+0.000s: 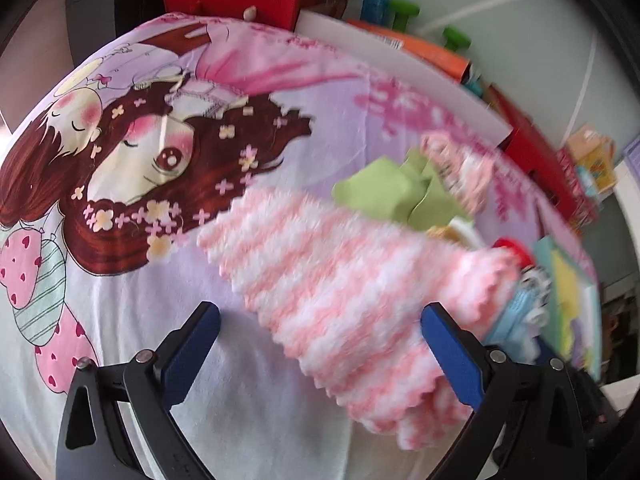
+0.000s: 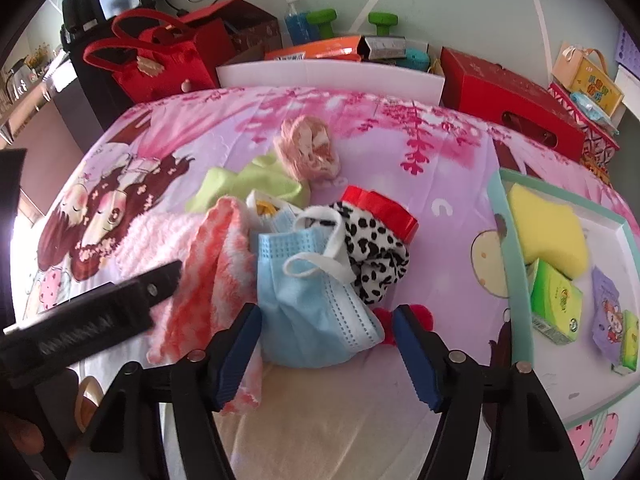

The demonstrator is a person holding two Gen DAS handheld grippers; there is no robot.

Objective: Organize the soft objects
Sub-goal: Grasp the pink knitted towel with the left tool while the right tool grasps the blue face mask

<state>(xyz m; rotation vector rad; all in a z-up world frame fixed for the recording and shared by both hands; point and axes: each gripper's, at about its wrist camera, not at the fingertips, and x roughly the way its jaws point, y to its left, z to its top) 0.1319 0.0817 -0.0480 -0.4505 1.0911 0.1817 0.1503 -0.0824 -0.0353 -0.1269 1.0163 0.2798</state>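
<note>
1. The right hand-held gripper (image 2: 326,354) hangs released over the bed (image 2: 460,160), jaws spread to either side of the blue mask (image 2: 308,292), which lies just ahead of them and touches neither pad.

2. The mask's long axis runs roughly away from the right hand-held gripper and leans a little right, so the open jaws already straddle its near, narrow end; its white ear loop (image 2: 320,260) curls up on top.

3. The left hand-held gripper (image 1: 320,352) is likewise released, holding nothing, and the striped towel (image 1: 352,292) lies between and beyond its jaws, its long axis slanting from upper left to lower right, the near corner resting against the right pad.

4. In the right wrist view that same towel (image 2: 216,272) sits just left of the mask, touching it, with the left tool's dark body crossing in front.

5. Judgement: the right hand is nearer the mask, the left nearer the towel.

6. Just behind the mask lie the spotted cloth (image 2: 376,256) and a red lid (image 2: 380,208), then the green cloth (image 2: 256,184) and a pink bundle (image 2: 308,148) farther up the bed.

7. Well to the right, the tray (image 2: 516,280) holds a yellow sponge (image 2: 548,228) and packets, the likely destination.
</note>
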